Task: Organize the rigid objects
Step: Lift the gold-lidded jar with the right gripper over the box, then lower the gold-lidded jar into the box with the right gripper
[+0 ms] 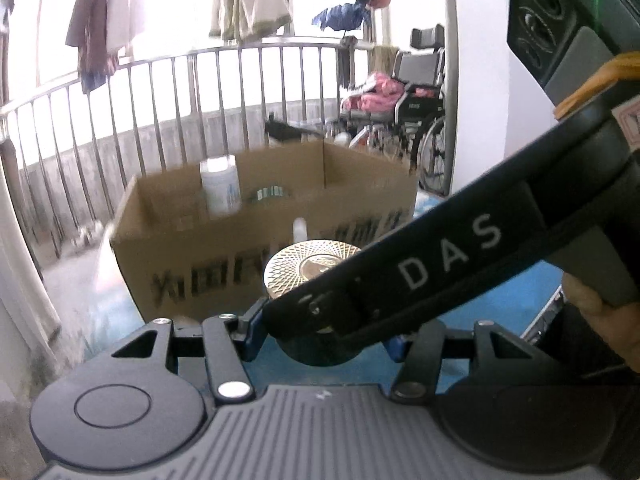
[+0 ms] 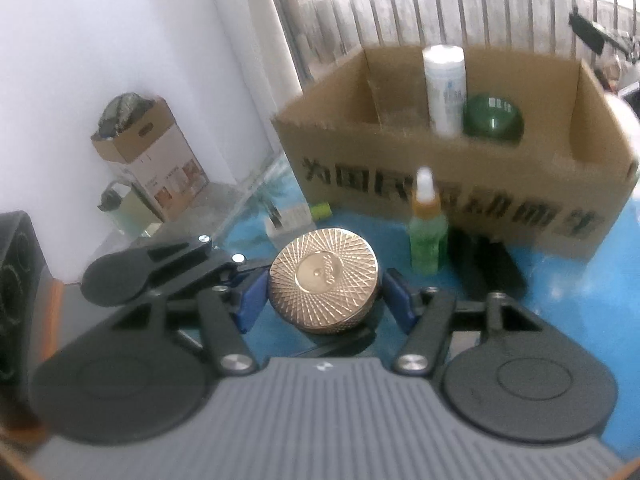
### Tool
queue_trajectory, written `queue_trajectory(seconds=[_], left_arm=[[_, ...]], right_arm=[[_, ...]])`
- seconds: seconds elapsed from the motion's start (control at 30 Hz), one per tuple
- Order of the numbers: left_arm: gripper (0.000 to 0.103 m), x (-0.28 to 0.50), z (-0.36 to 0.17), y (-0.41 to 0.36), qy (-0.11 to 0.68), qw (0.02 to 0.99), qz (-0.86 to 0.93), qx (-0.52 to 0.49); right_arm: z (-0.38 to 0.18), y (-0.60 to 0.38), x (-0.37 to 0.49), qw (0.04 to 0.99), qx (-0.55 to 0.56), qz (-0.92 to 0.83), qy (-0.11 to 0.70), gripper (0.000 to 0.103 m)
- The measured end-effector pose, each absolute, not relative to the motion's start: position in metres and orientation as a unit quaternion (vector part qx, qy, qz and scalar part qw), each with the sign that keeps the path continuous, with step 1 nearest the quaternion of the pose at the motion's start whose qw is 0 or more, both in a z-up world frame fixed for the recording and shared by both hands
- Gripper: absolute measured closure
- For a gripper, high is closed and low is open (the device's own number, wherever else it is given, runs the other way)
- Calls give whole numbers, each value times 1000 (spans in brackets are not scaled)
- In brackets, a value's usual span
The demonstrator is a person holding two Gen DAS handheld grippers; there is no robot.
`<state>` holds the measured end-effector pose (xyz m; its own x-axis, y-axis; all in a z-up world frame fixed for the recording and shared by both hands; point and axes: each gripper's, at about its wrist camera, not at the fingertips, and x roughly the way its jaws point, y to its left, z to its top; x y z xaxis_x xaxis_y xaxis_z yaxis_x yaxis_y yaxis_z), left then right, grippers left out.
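Bottle (image 2: 445,90) and bowl (image 2: 493,120) inside box (image 2: 440,184).

Both wrist cameras sit low and close behind their grippers, looking forward across the blue table (image 2: 560,300) toward the box (image 2: 460,184) and railing (image 1: 160,112). They share the gold jar (image 1: 304,268) up close, the box, and the white bottle (image 2: 445,88) inside it.

path to cardboard box (image 2: 452,184): green dropper bottle (image 2: 427,236) stands in front of its near wall | box interior: white bottle (image 2: 445,88) and green bowl (image 2: 493,120) fill middle, left compartment free | left-wrist view: right gripper body (image 1: 460,256) crosses foreground
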<state>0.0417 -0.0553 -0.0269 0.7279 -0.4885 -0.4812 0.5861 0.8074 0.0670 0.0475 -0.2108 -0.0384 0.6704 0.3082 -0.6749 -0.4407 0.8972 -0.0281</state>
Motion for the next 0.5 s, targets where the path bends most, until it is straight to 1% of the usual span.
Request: queue_trajectory(seconds=[0.13,0.27,0.4,0.5], left_arm=[[46,45,9,-66,194,928,-294,118],[46,63,38,-83,181,926,-311,116],[46,95,59,-107,190,916,-334,112],[46,129,66,-127,216,904,-353,108]], right_arm=[[2,-210,41,916,-103,217,320,41],[43,-215,48,922,-115,220,298,41],[80,-232,73,921,-119,215,301,41],[102,-247,102,918,-122,207,316,41]])
